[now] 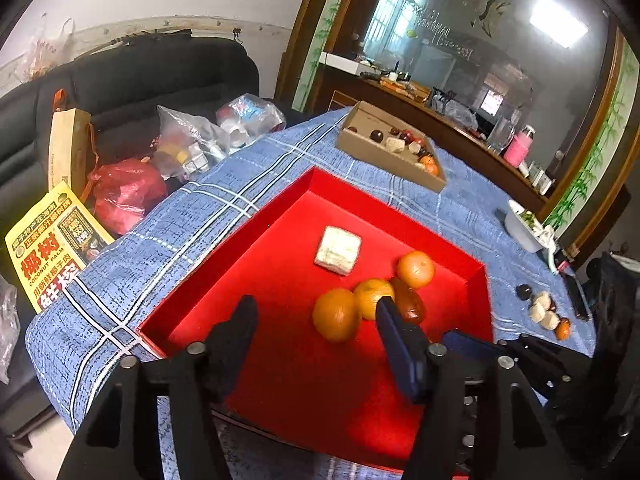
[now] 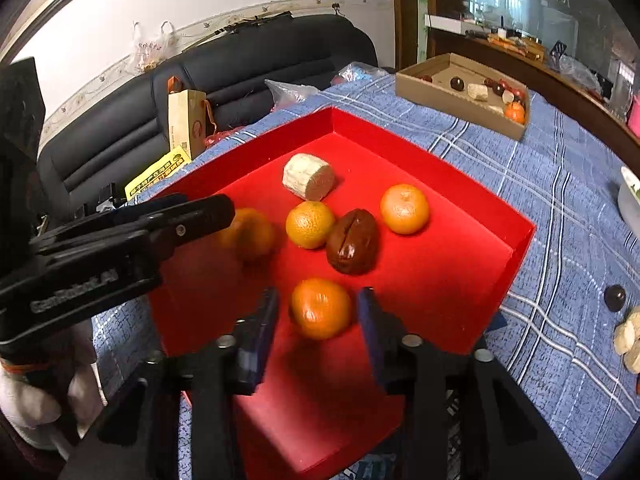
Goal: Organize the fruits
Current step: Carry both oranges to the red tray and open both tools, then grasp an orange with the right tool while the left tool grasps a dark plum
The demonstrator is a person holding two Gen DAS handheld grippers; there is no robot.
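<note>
So, both your grippers sat over the red tray on the blue cloth. Your right gripper had its fingers apart with an orange between them; there were gaps on both sides, so no pad pressed on it. Your left gripper was also apart, holding nothing, with a blurred orange just ahead of its tips. In the right view, two more oranges flanked a dark brown fruit, and a pale cut chunk lay behind them. A cardboard box with more fruit sat at the far end of the cloth. A few loose pieces lay on the cloth right of the tray.
</note>
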